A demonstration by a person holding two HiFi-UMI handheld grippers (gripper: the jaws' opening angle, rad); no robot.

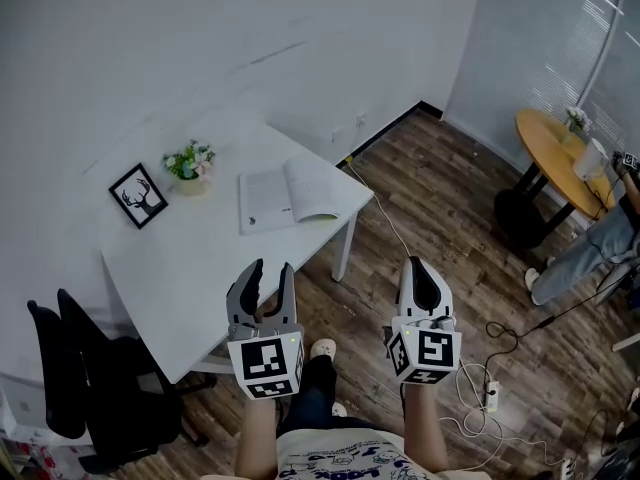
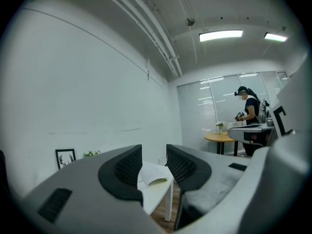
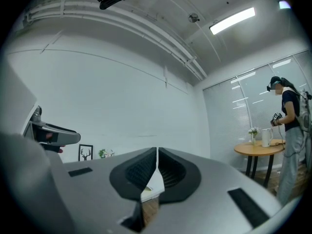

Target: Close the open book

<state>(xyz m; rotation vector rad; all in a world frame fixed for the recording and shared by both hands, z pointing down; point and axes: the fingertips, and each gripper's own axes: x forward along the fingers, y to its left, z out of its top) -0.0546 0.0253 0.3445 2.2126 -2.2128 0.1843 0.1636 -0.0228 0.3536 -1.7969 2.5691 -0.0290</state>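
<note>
The open book (image 1: 290, 196) lies flat on the far right part of the white table (image 1: 180, 268), pages up. Both grippers hang in the air in front of the table's near edge, well short of the book and pointing level toward it. My left gripper (image 1: 272, 271) is open with nothing between its fingers. In the left gripper view the book (image 2: 155, 174) shows through the gap of that gripper (image 2: 154, 152). My right gripper (image 1: 417, 266) is shut, its tips meeting, and holds nothing. Its own view shows the gripper (image 3: 157, 152) with a sliver of the book (image 3: 153, 186) below the tips.
A framed deer picture (image 1: 138, 195) and a small potted plant (image 1: 189, 164) stand at the table's back. A black chair (image 1: 90, 388) sits at the left. At the right are a round wooden table (image 1: 560, 153), another person (image 1: 590, 248) and floor cables with a power strip (image 1: 490, 393).
</note>
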